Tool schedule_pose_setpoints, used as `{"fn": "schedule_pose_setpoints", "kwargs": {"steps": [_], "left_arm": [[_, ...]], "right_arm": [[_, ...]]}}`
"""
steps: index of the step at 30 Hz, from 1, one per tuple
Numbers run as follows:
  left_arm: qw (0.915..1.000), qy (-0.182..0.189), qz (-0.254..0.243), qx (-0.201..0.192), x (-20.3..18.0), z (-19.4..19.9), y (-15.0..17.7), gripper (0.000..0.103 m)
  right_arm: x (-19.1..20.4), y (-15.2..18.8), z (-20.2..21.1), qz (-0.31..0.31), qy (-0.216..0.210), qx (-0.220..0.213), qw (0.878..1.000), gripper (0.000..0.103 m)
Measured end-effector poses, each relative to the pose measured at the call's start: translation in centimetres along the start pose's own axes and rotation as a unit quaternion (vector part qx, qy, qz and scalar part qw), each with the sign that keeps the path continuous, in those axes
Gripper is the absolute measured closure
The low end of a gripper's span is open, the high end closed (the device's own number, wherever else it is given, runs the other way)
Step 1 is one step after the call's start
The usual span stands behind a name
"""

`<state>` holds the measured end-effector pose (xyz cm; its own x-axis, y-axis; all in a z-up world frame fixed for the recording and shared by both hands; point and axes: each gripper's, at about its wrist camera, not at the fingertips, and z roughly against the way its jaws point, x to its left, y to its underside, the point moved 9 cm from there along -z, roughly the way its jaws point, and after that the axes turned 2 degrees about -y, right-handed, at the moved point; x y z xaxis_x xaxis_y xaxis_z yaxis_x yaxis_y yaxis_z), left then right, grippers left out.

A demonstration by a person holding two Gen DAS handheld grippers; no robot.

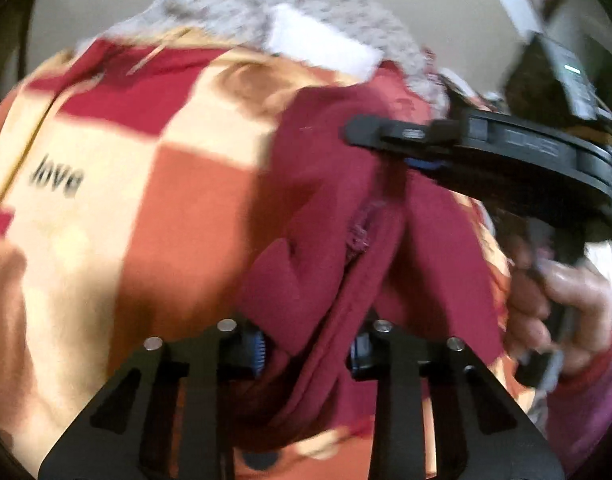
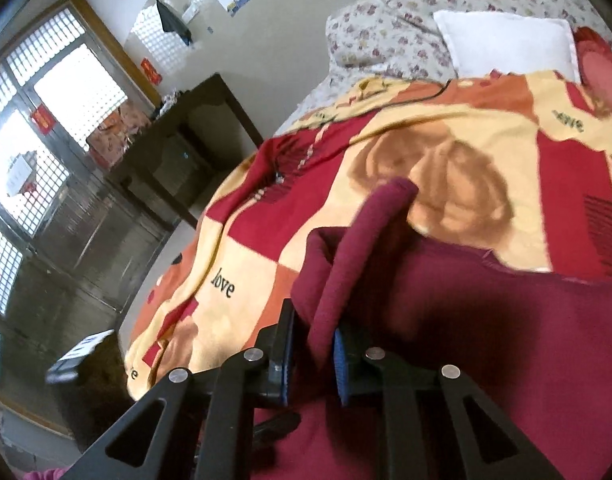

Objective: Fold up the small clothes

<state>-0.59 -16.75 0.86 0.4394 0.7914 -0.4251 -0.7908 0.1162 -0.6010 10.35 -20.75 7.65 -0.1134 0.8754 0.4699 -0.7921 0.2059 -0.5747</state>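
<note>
At nine o'clock in the right wrist view, a bright latticed window [image 2: 46, 92] and a dark wooden cabinet [image 2: 186, 148] are seen beyond the bed's edge. Moving rightward, a red, orange and cream patterned blanket [image 1: 118, 184] printed with the word "love" is spread across the bed. At the centre, a small maroon garment [image 1: 325, 248] is held above this blanket, bunched into folds. In the left wrist view, the left gripper [image 1: 311, 350] is seen at six o'clock, clamped on a hanging fold of the fabric. In the right wrist view, the right gripper [image 2: 313, 364] is closed on another rolled edge of the same garment. The step in hand is judged to be the lifting and spreading of the garment before a fold is made. Next, the two held edges probably need to be drawn apart and the cloth laid flat on the blanket. At twelve o'clock a floral quilt [image 2: 425, 12] and a white pillow [image 2: 509, 44] are piled, well apart from the work. At three o'clock in the left wrist view, the person's right hand [image 1: 561, 300] is seen gripping its tool close by, so crowding between the grippers may be a hindrance. Much of that view is blurred.
</note>
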Motion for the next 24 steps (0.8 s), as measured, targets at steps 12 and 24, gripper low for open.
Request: {"fn": "schedule_pose_setpoints", "kwargs": {"steps": [12,24], "left_arm": [[0.9877,0.093,-0.125,0.007,-16.9,-1.0,-1.3,0.078],[0.9711,0.059,-0.204,0.108,-23.8,-9.3,5.2,0.067]], "right_arm": [[-7.0,-0.2,15.0,0.003,0.065,-0.078,0.995,0.087],[-20.6,8.6,17.8,-0.138,0.123,-0.058,0.981,0.086]]}}
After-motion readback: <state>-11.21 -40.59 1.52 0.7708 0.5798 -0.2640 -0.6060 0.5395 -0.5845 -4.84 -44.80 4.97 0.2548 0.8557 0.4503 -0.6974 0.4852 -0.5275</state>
